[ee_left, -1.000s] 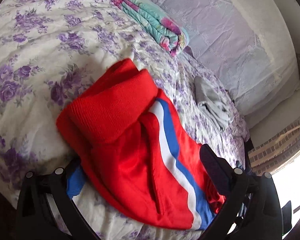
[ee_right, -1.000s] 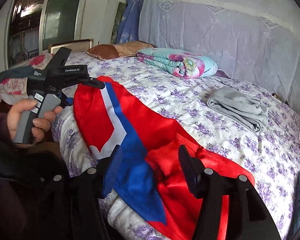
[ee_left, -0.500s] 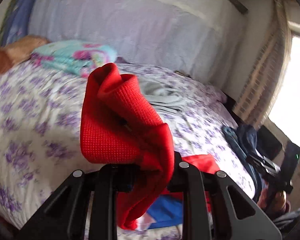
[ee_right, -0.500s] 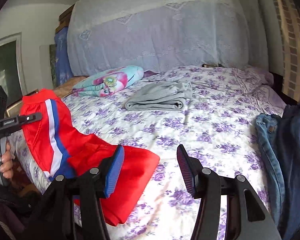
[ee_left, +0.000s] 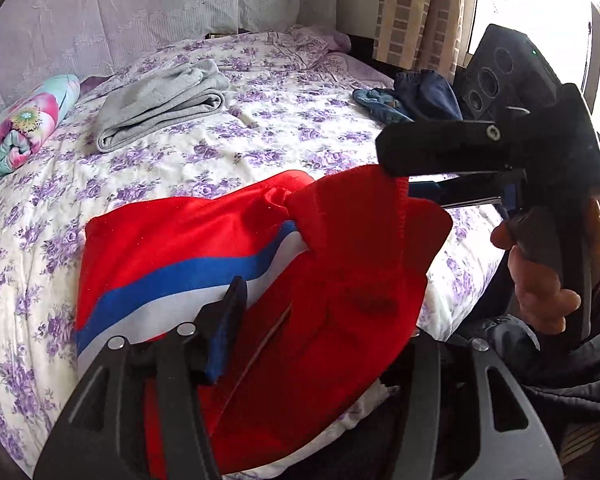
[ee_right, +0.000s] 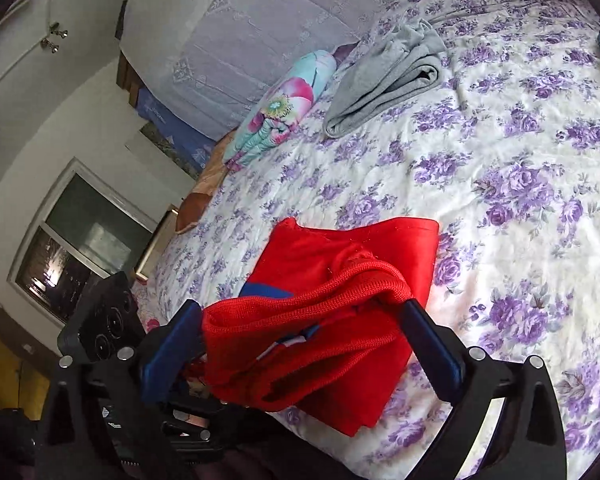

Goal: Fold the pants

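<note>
**A:** Two grippers, and from my seat neither is clamped. The left gripper [ee_left: 324, 328] has its fingers apart, with the red pants [ee_left: 180, 240] lying between them and covering the right-hand one. The right gripper [ee_right: 302, 310] is spread too, with the ribbed waistband bunched across the gap.

**B:** So I'd judge the fold half made?

**A:** Yes. The pants sit doubled at the near edge of the bed [ee_left: 260, 152], waistband raised on the right fingers. I'd lay that band down flat, square it to the layer beneath, then draw both grippers back low so nothing drags.

**B:** Anything beyond?

**A:** Well apart: a folded grey garment [ee_left: 160, 108], jeans [ee_left: 400, 100] and a floral blanket [ee_left: 24, 120].
</note>
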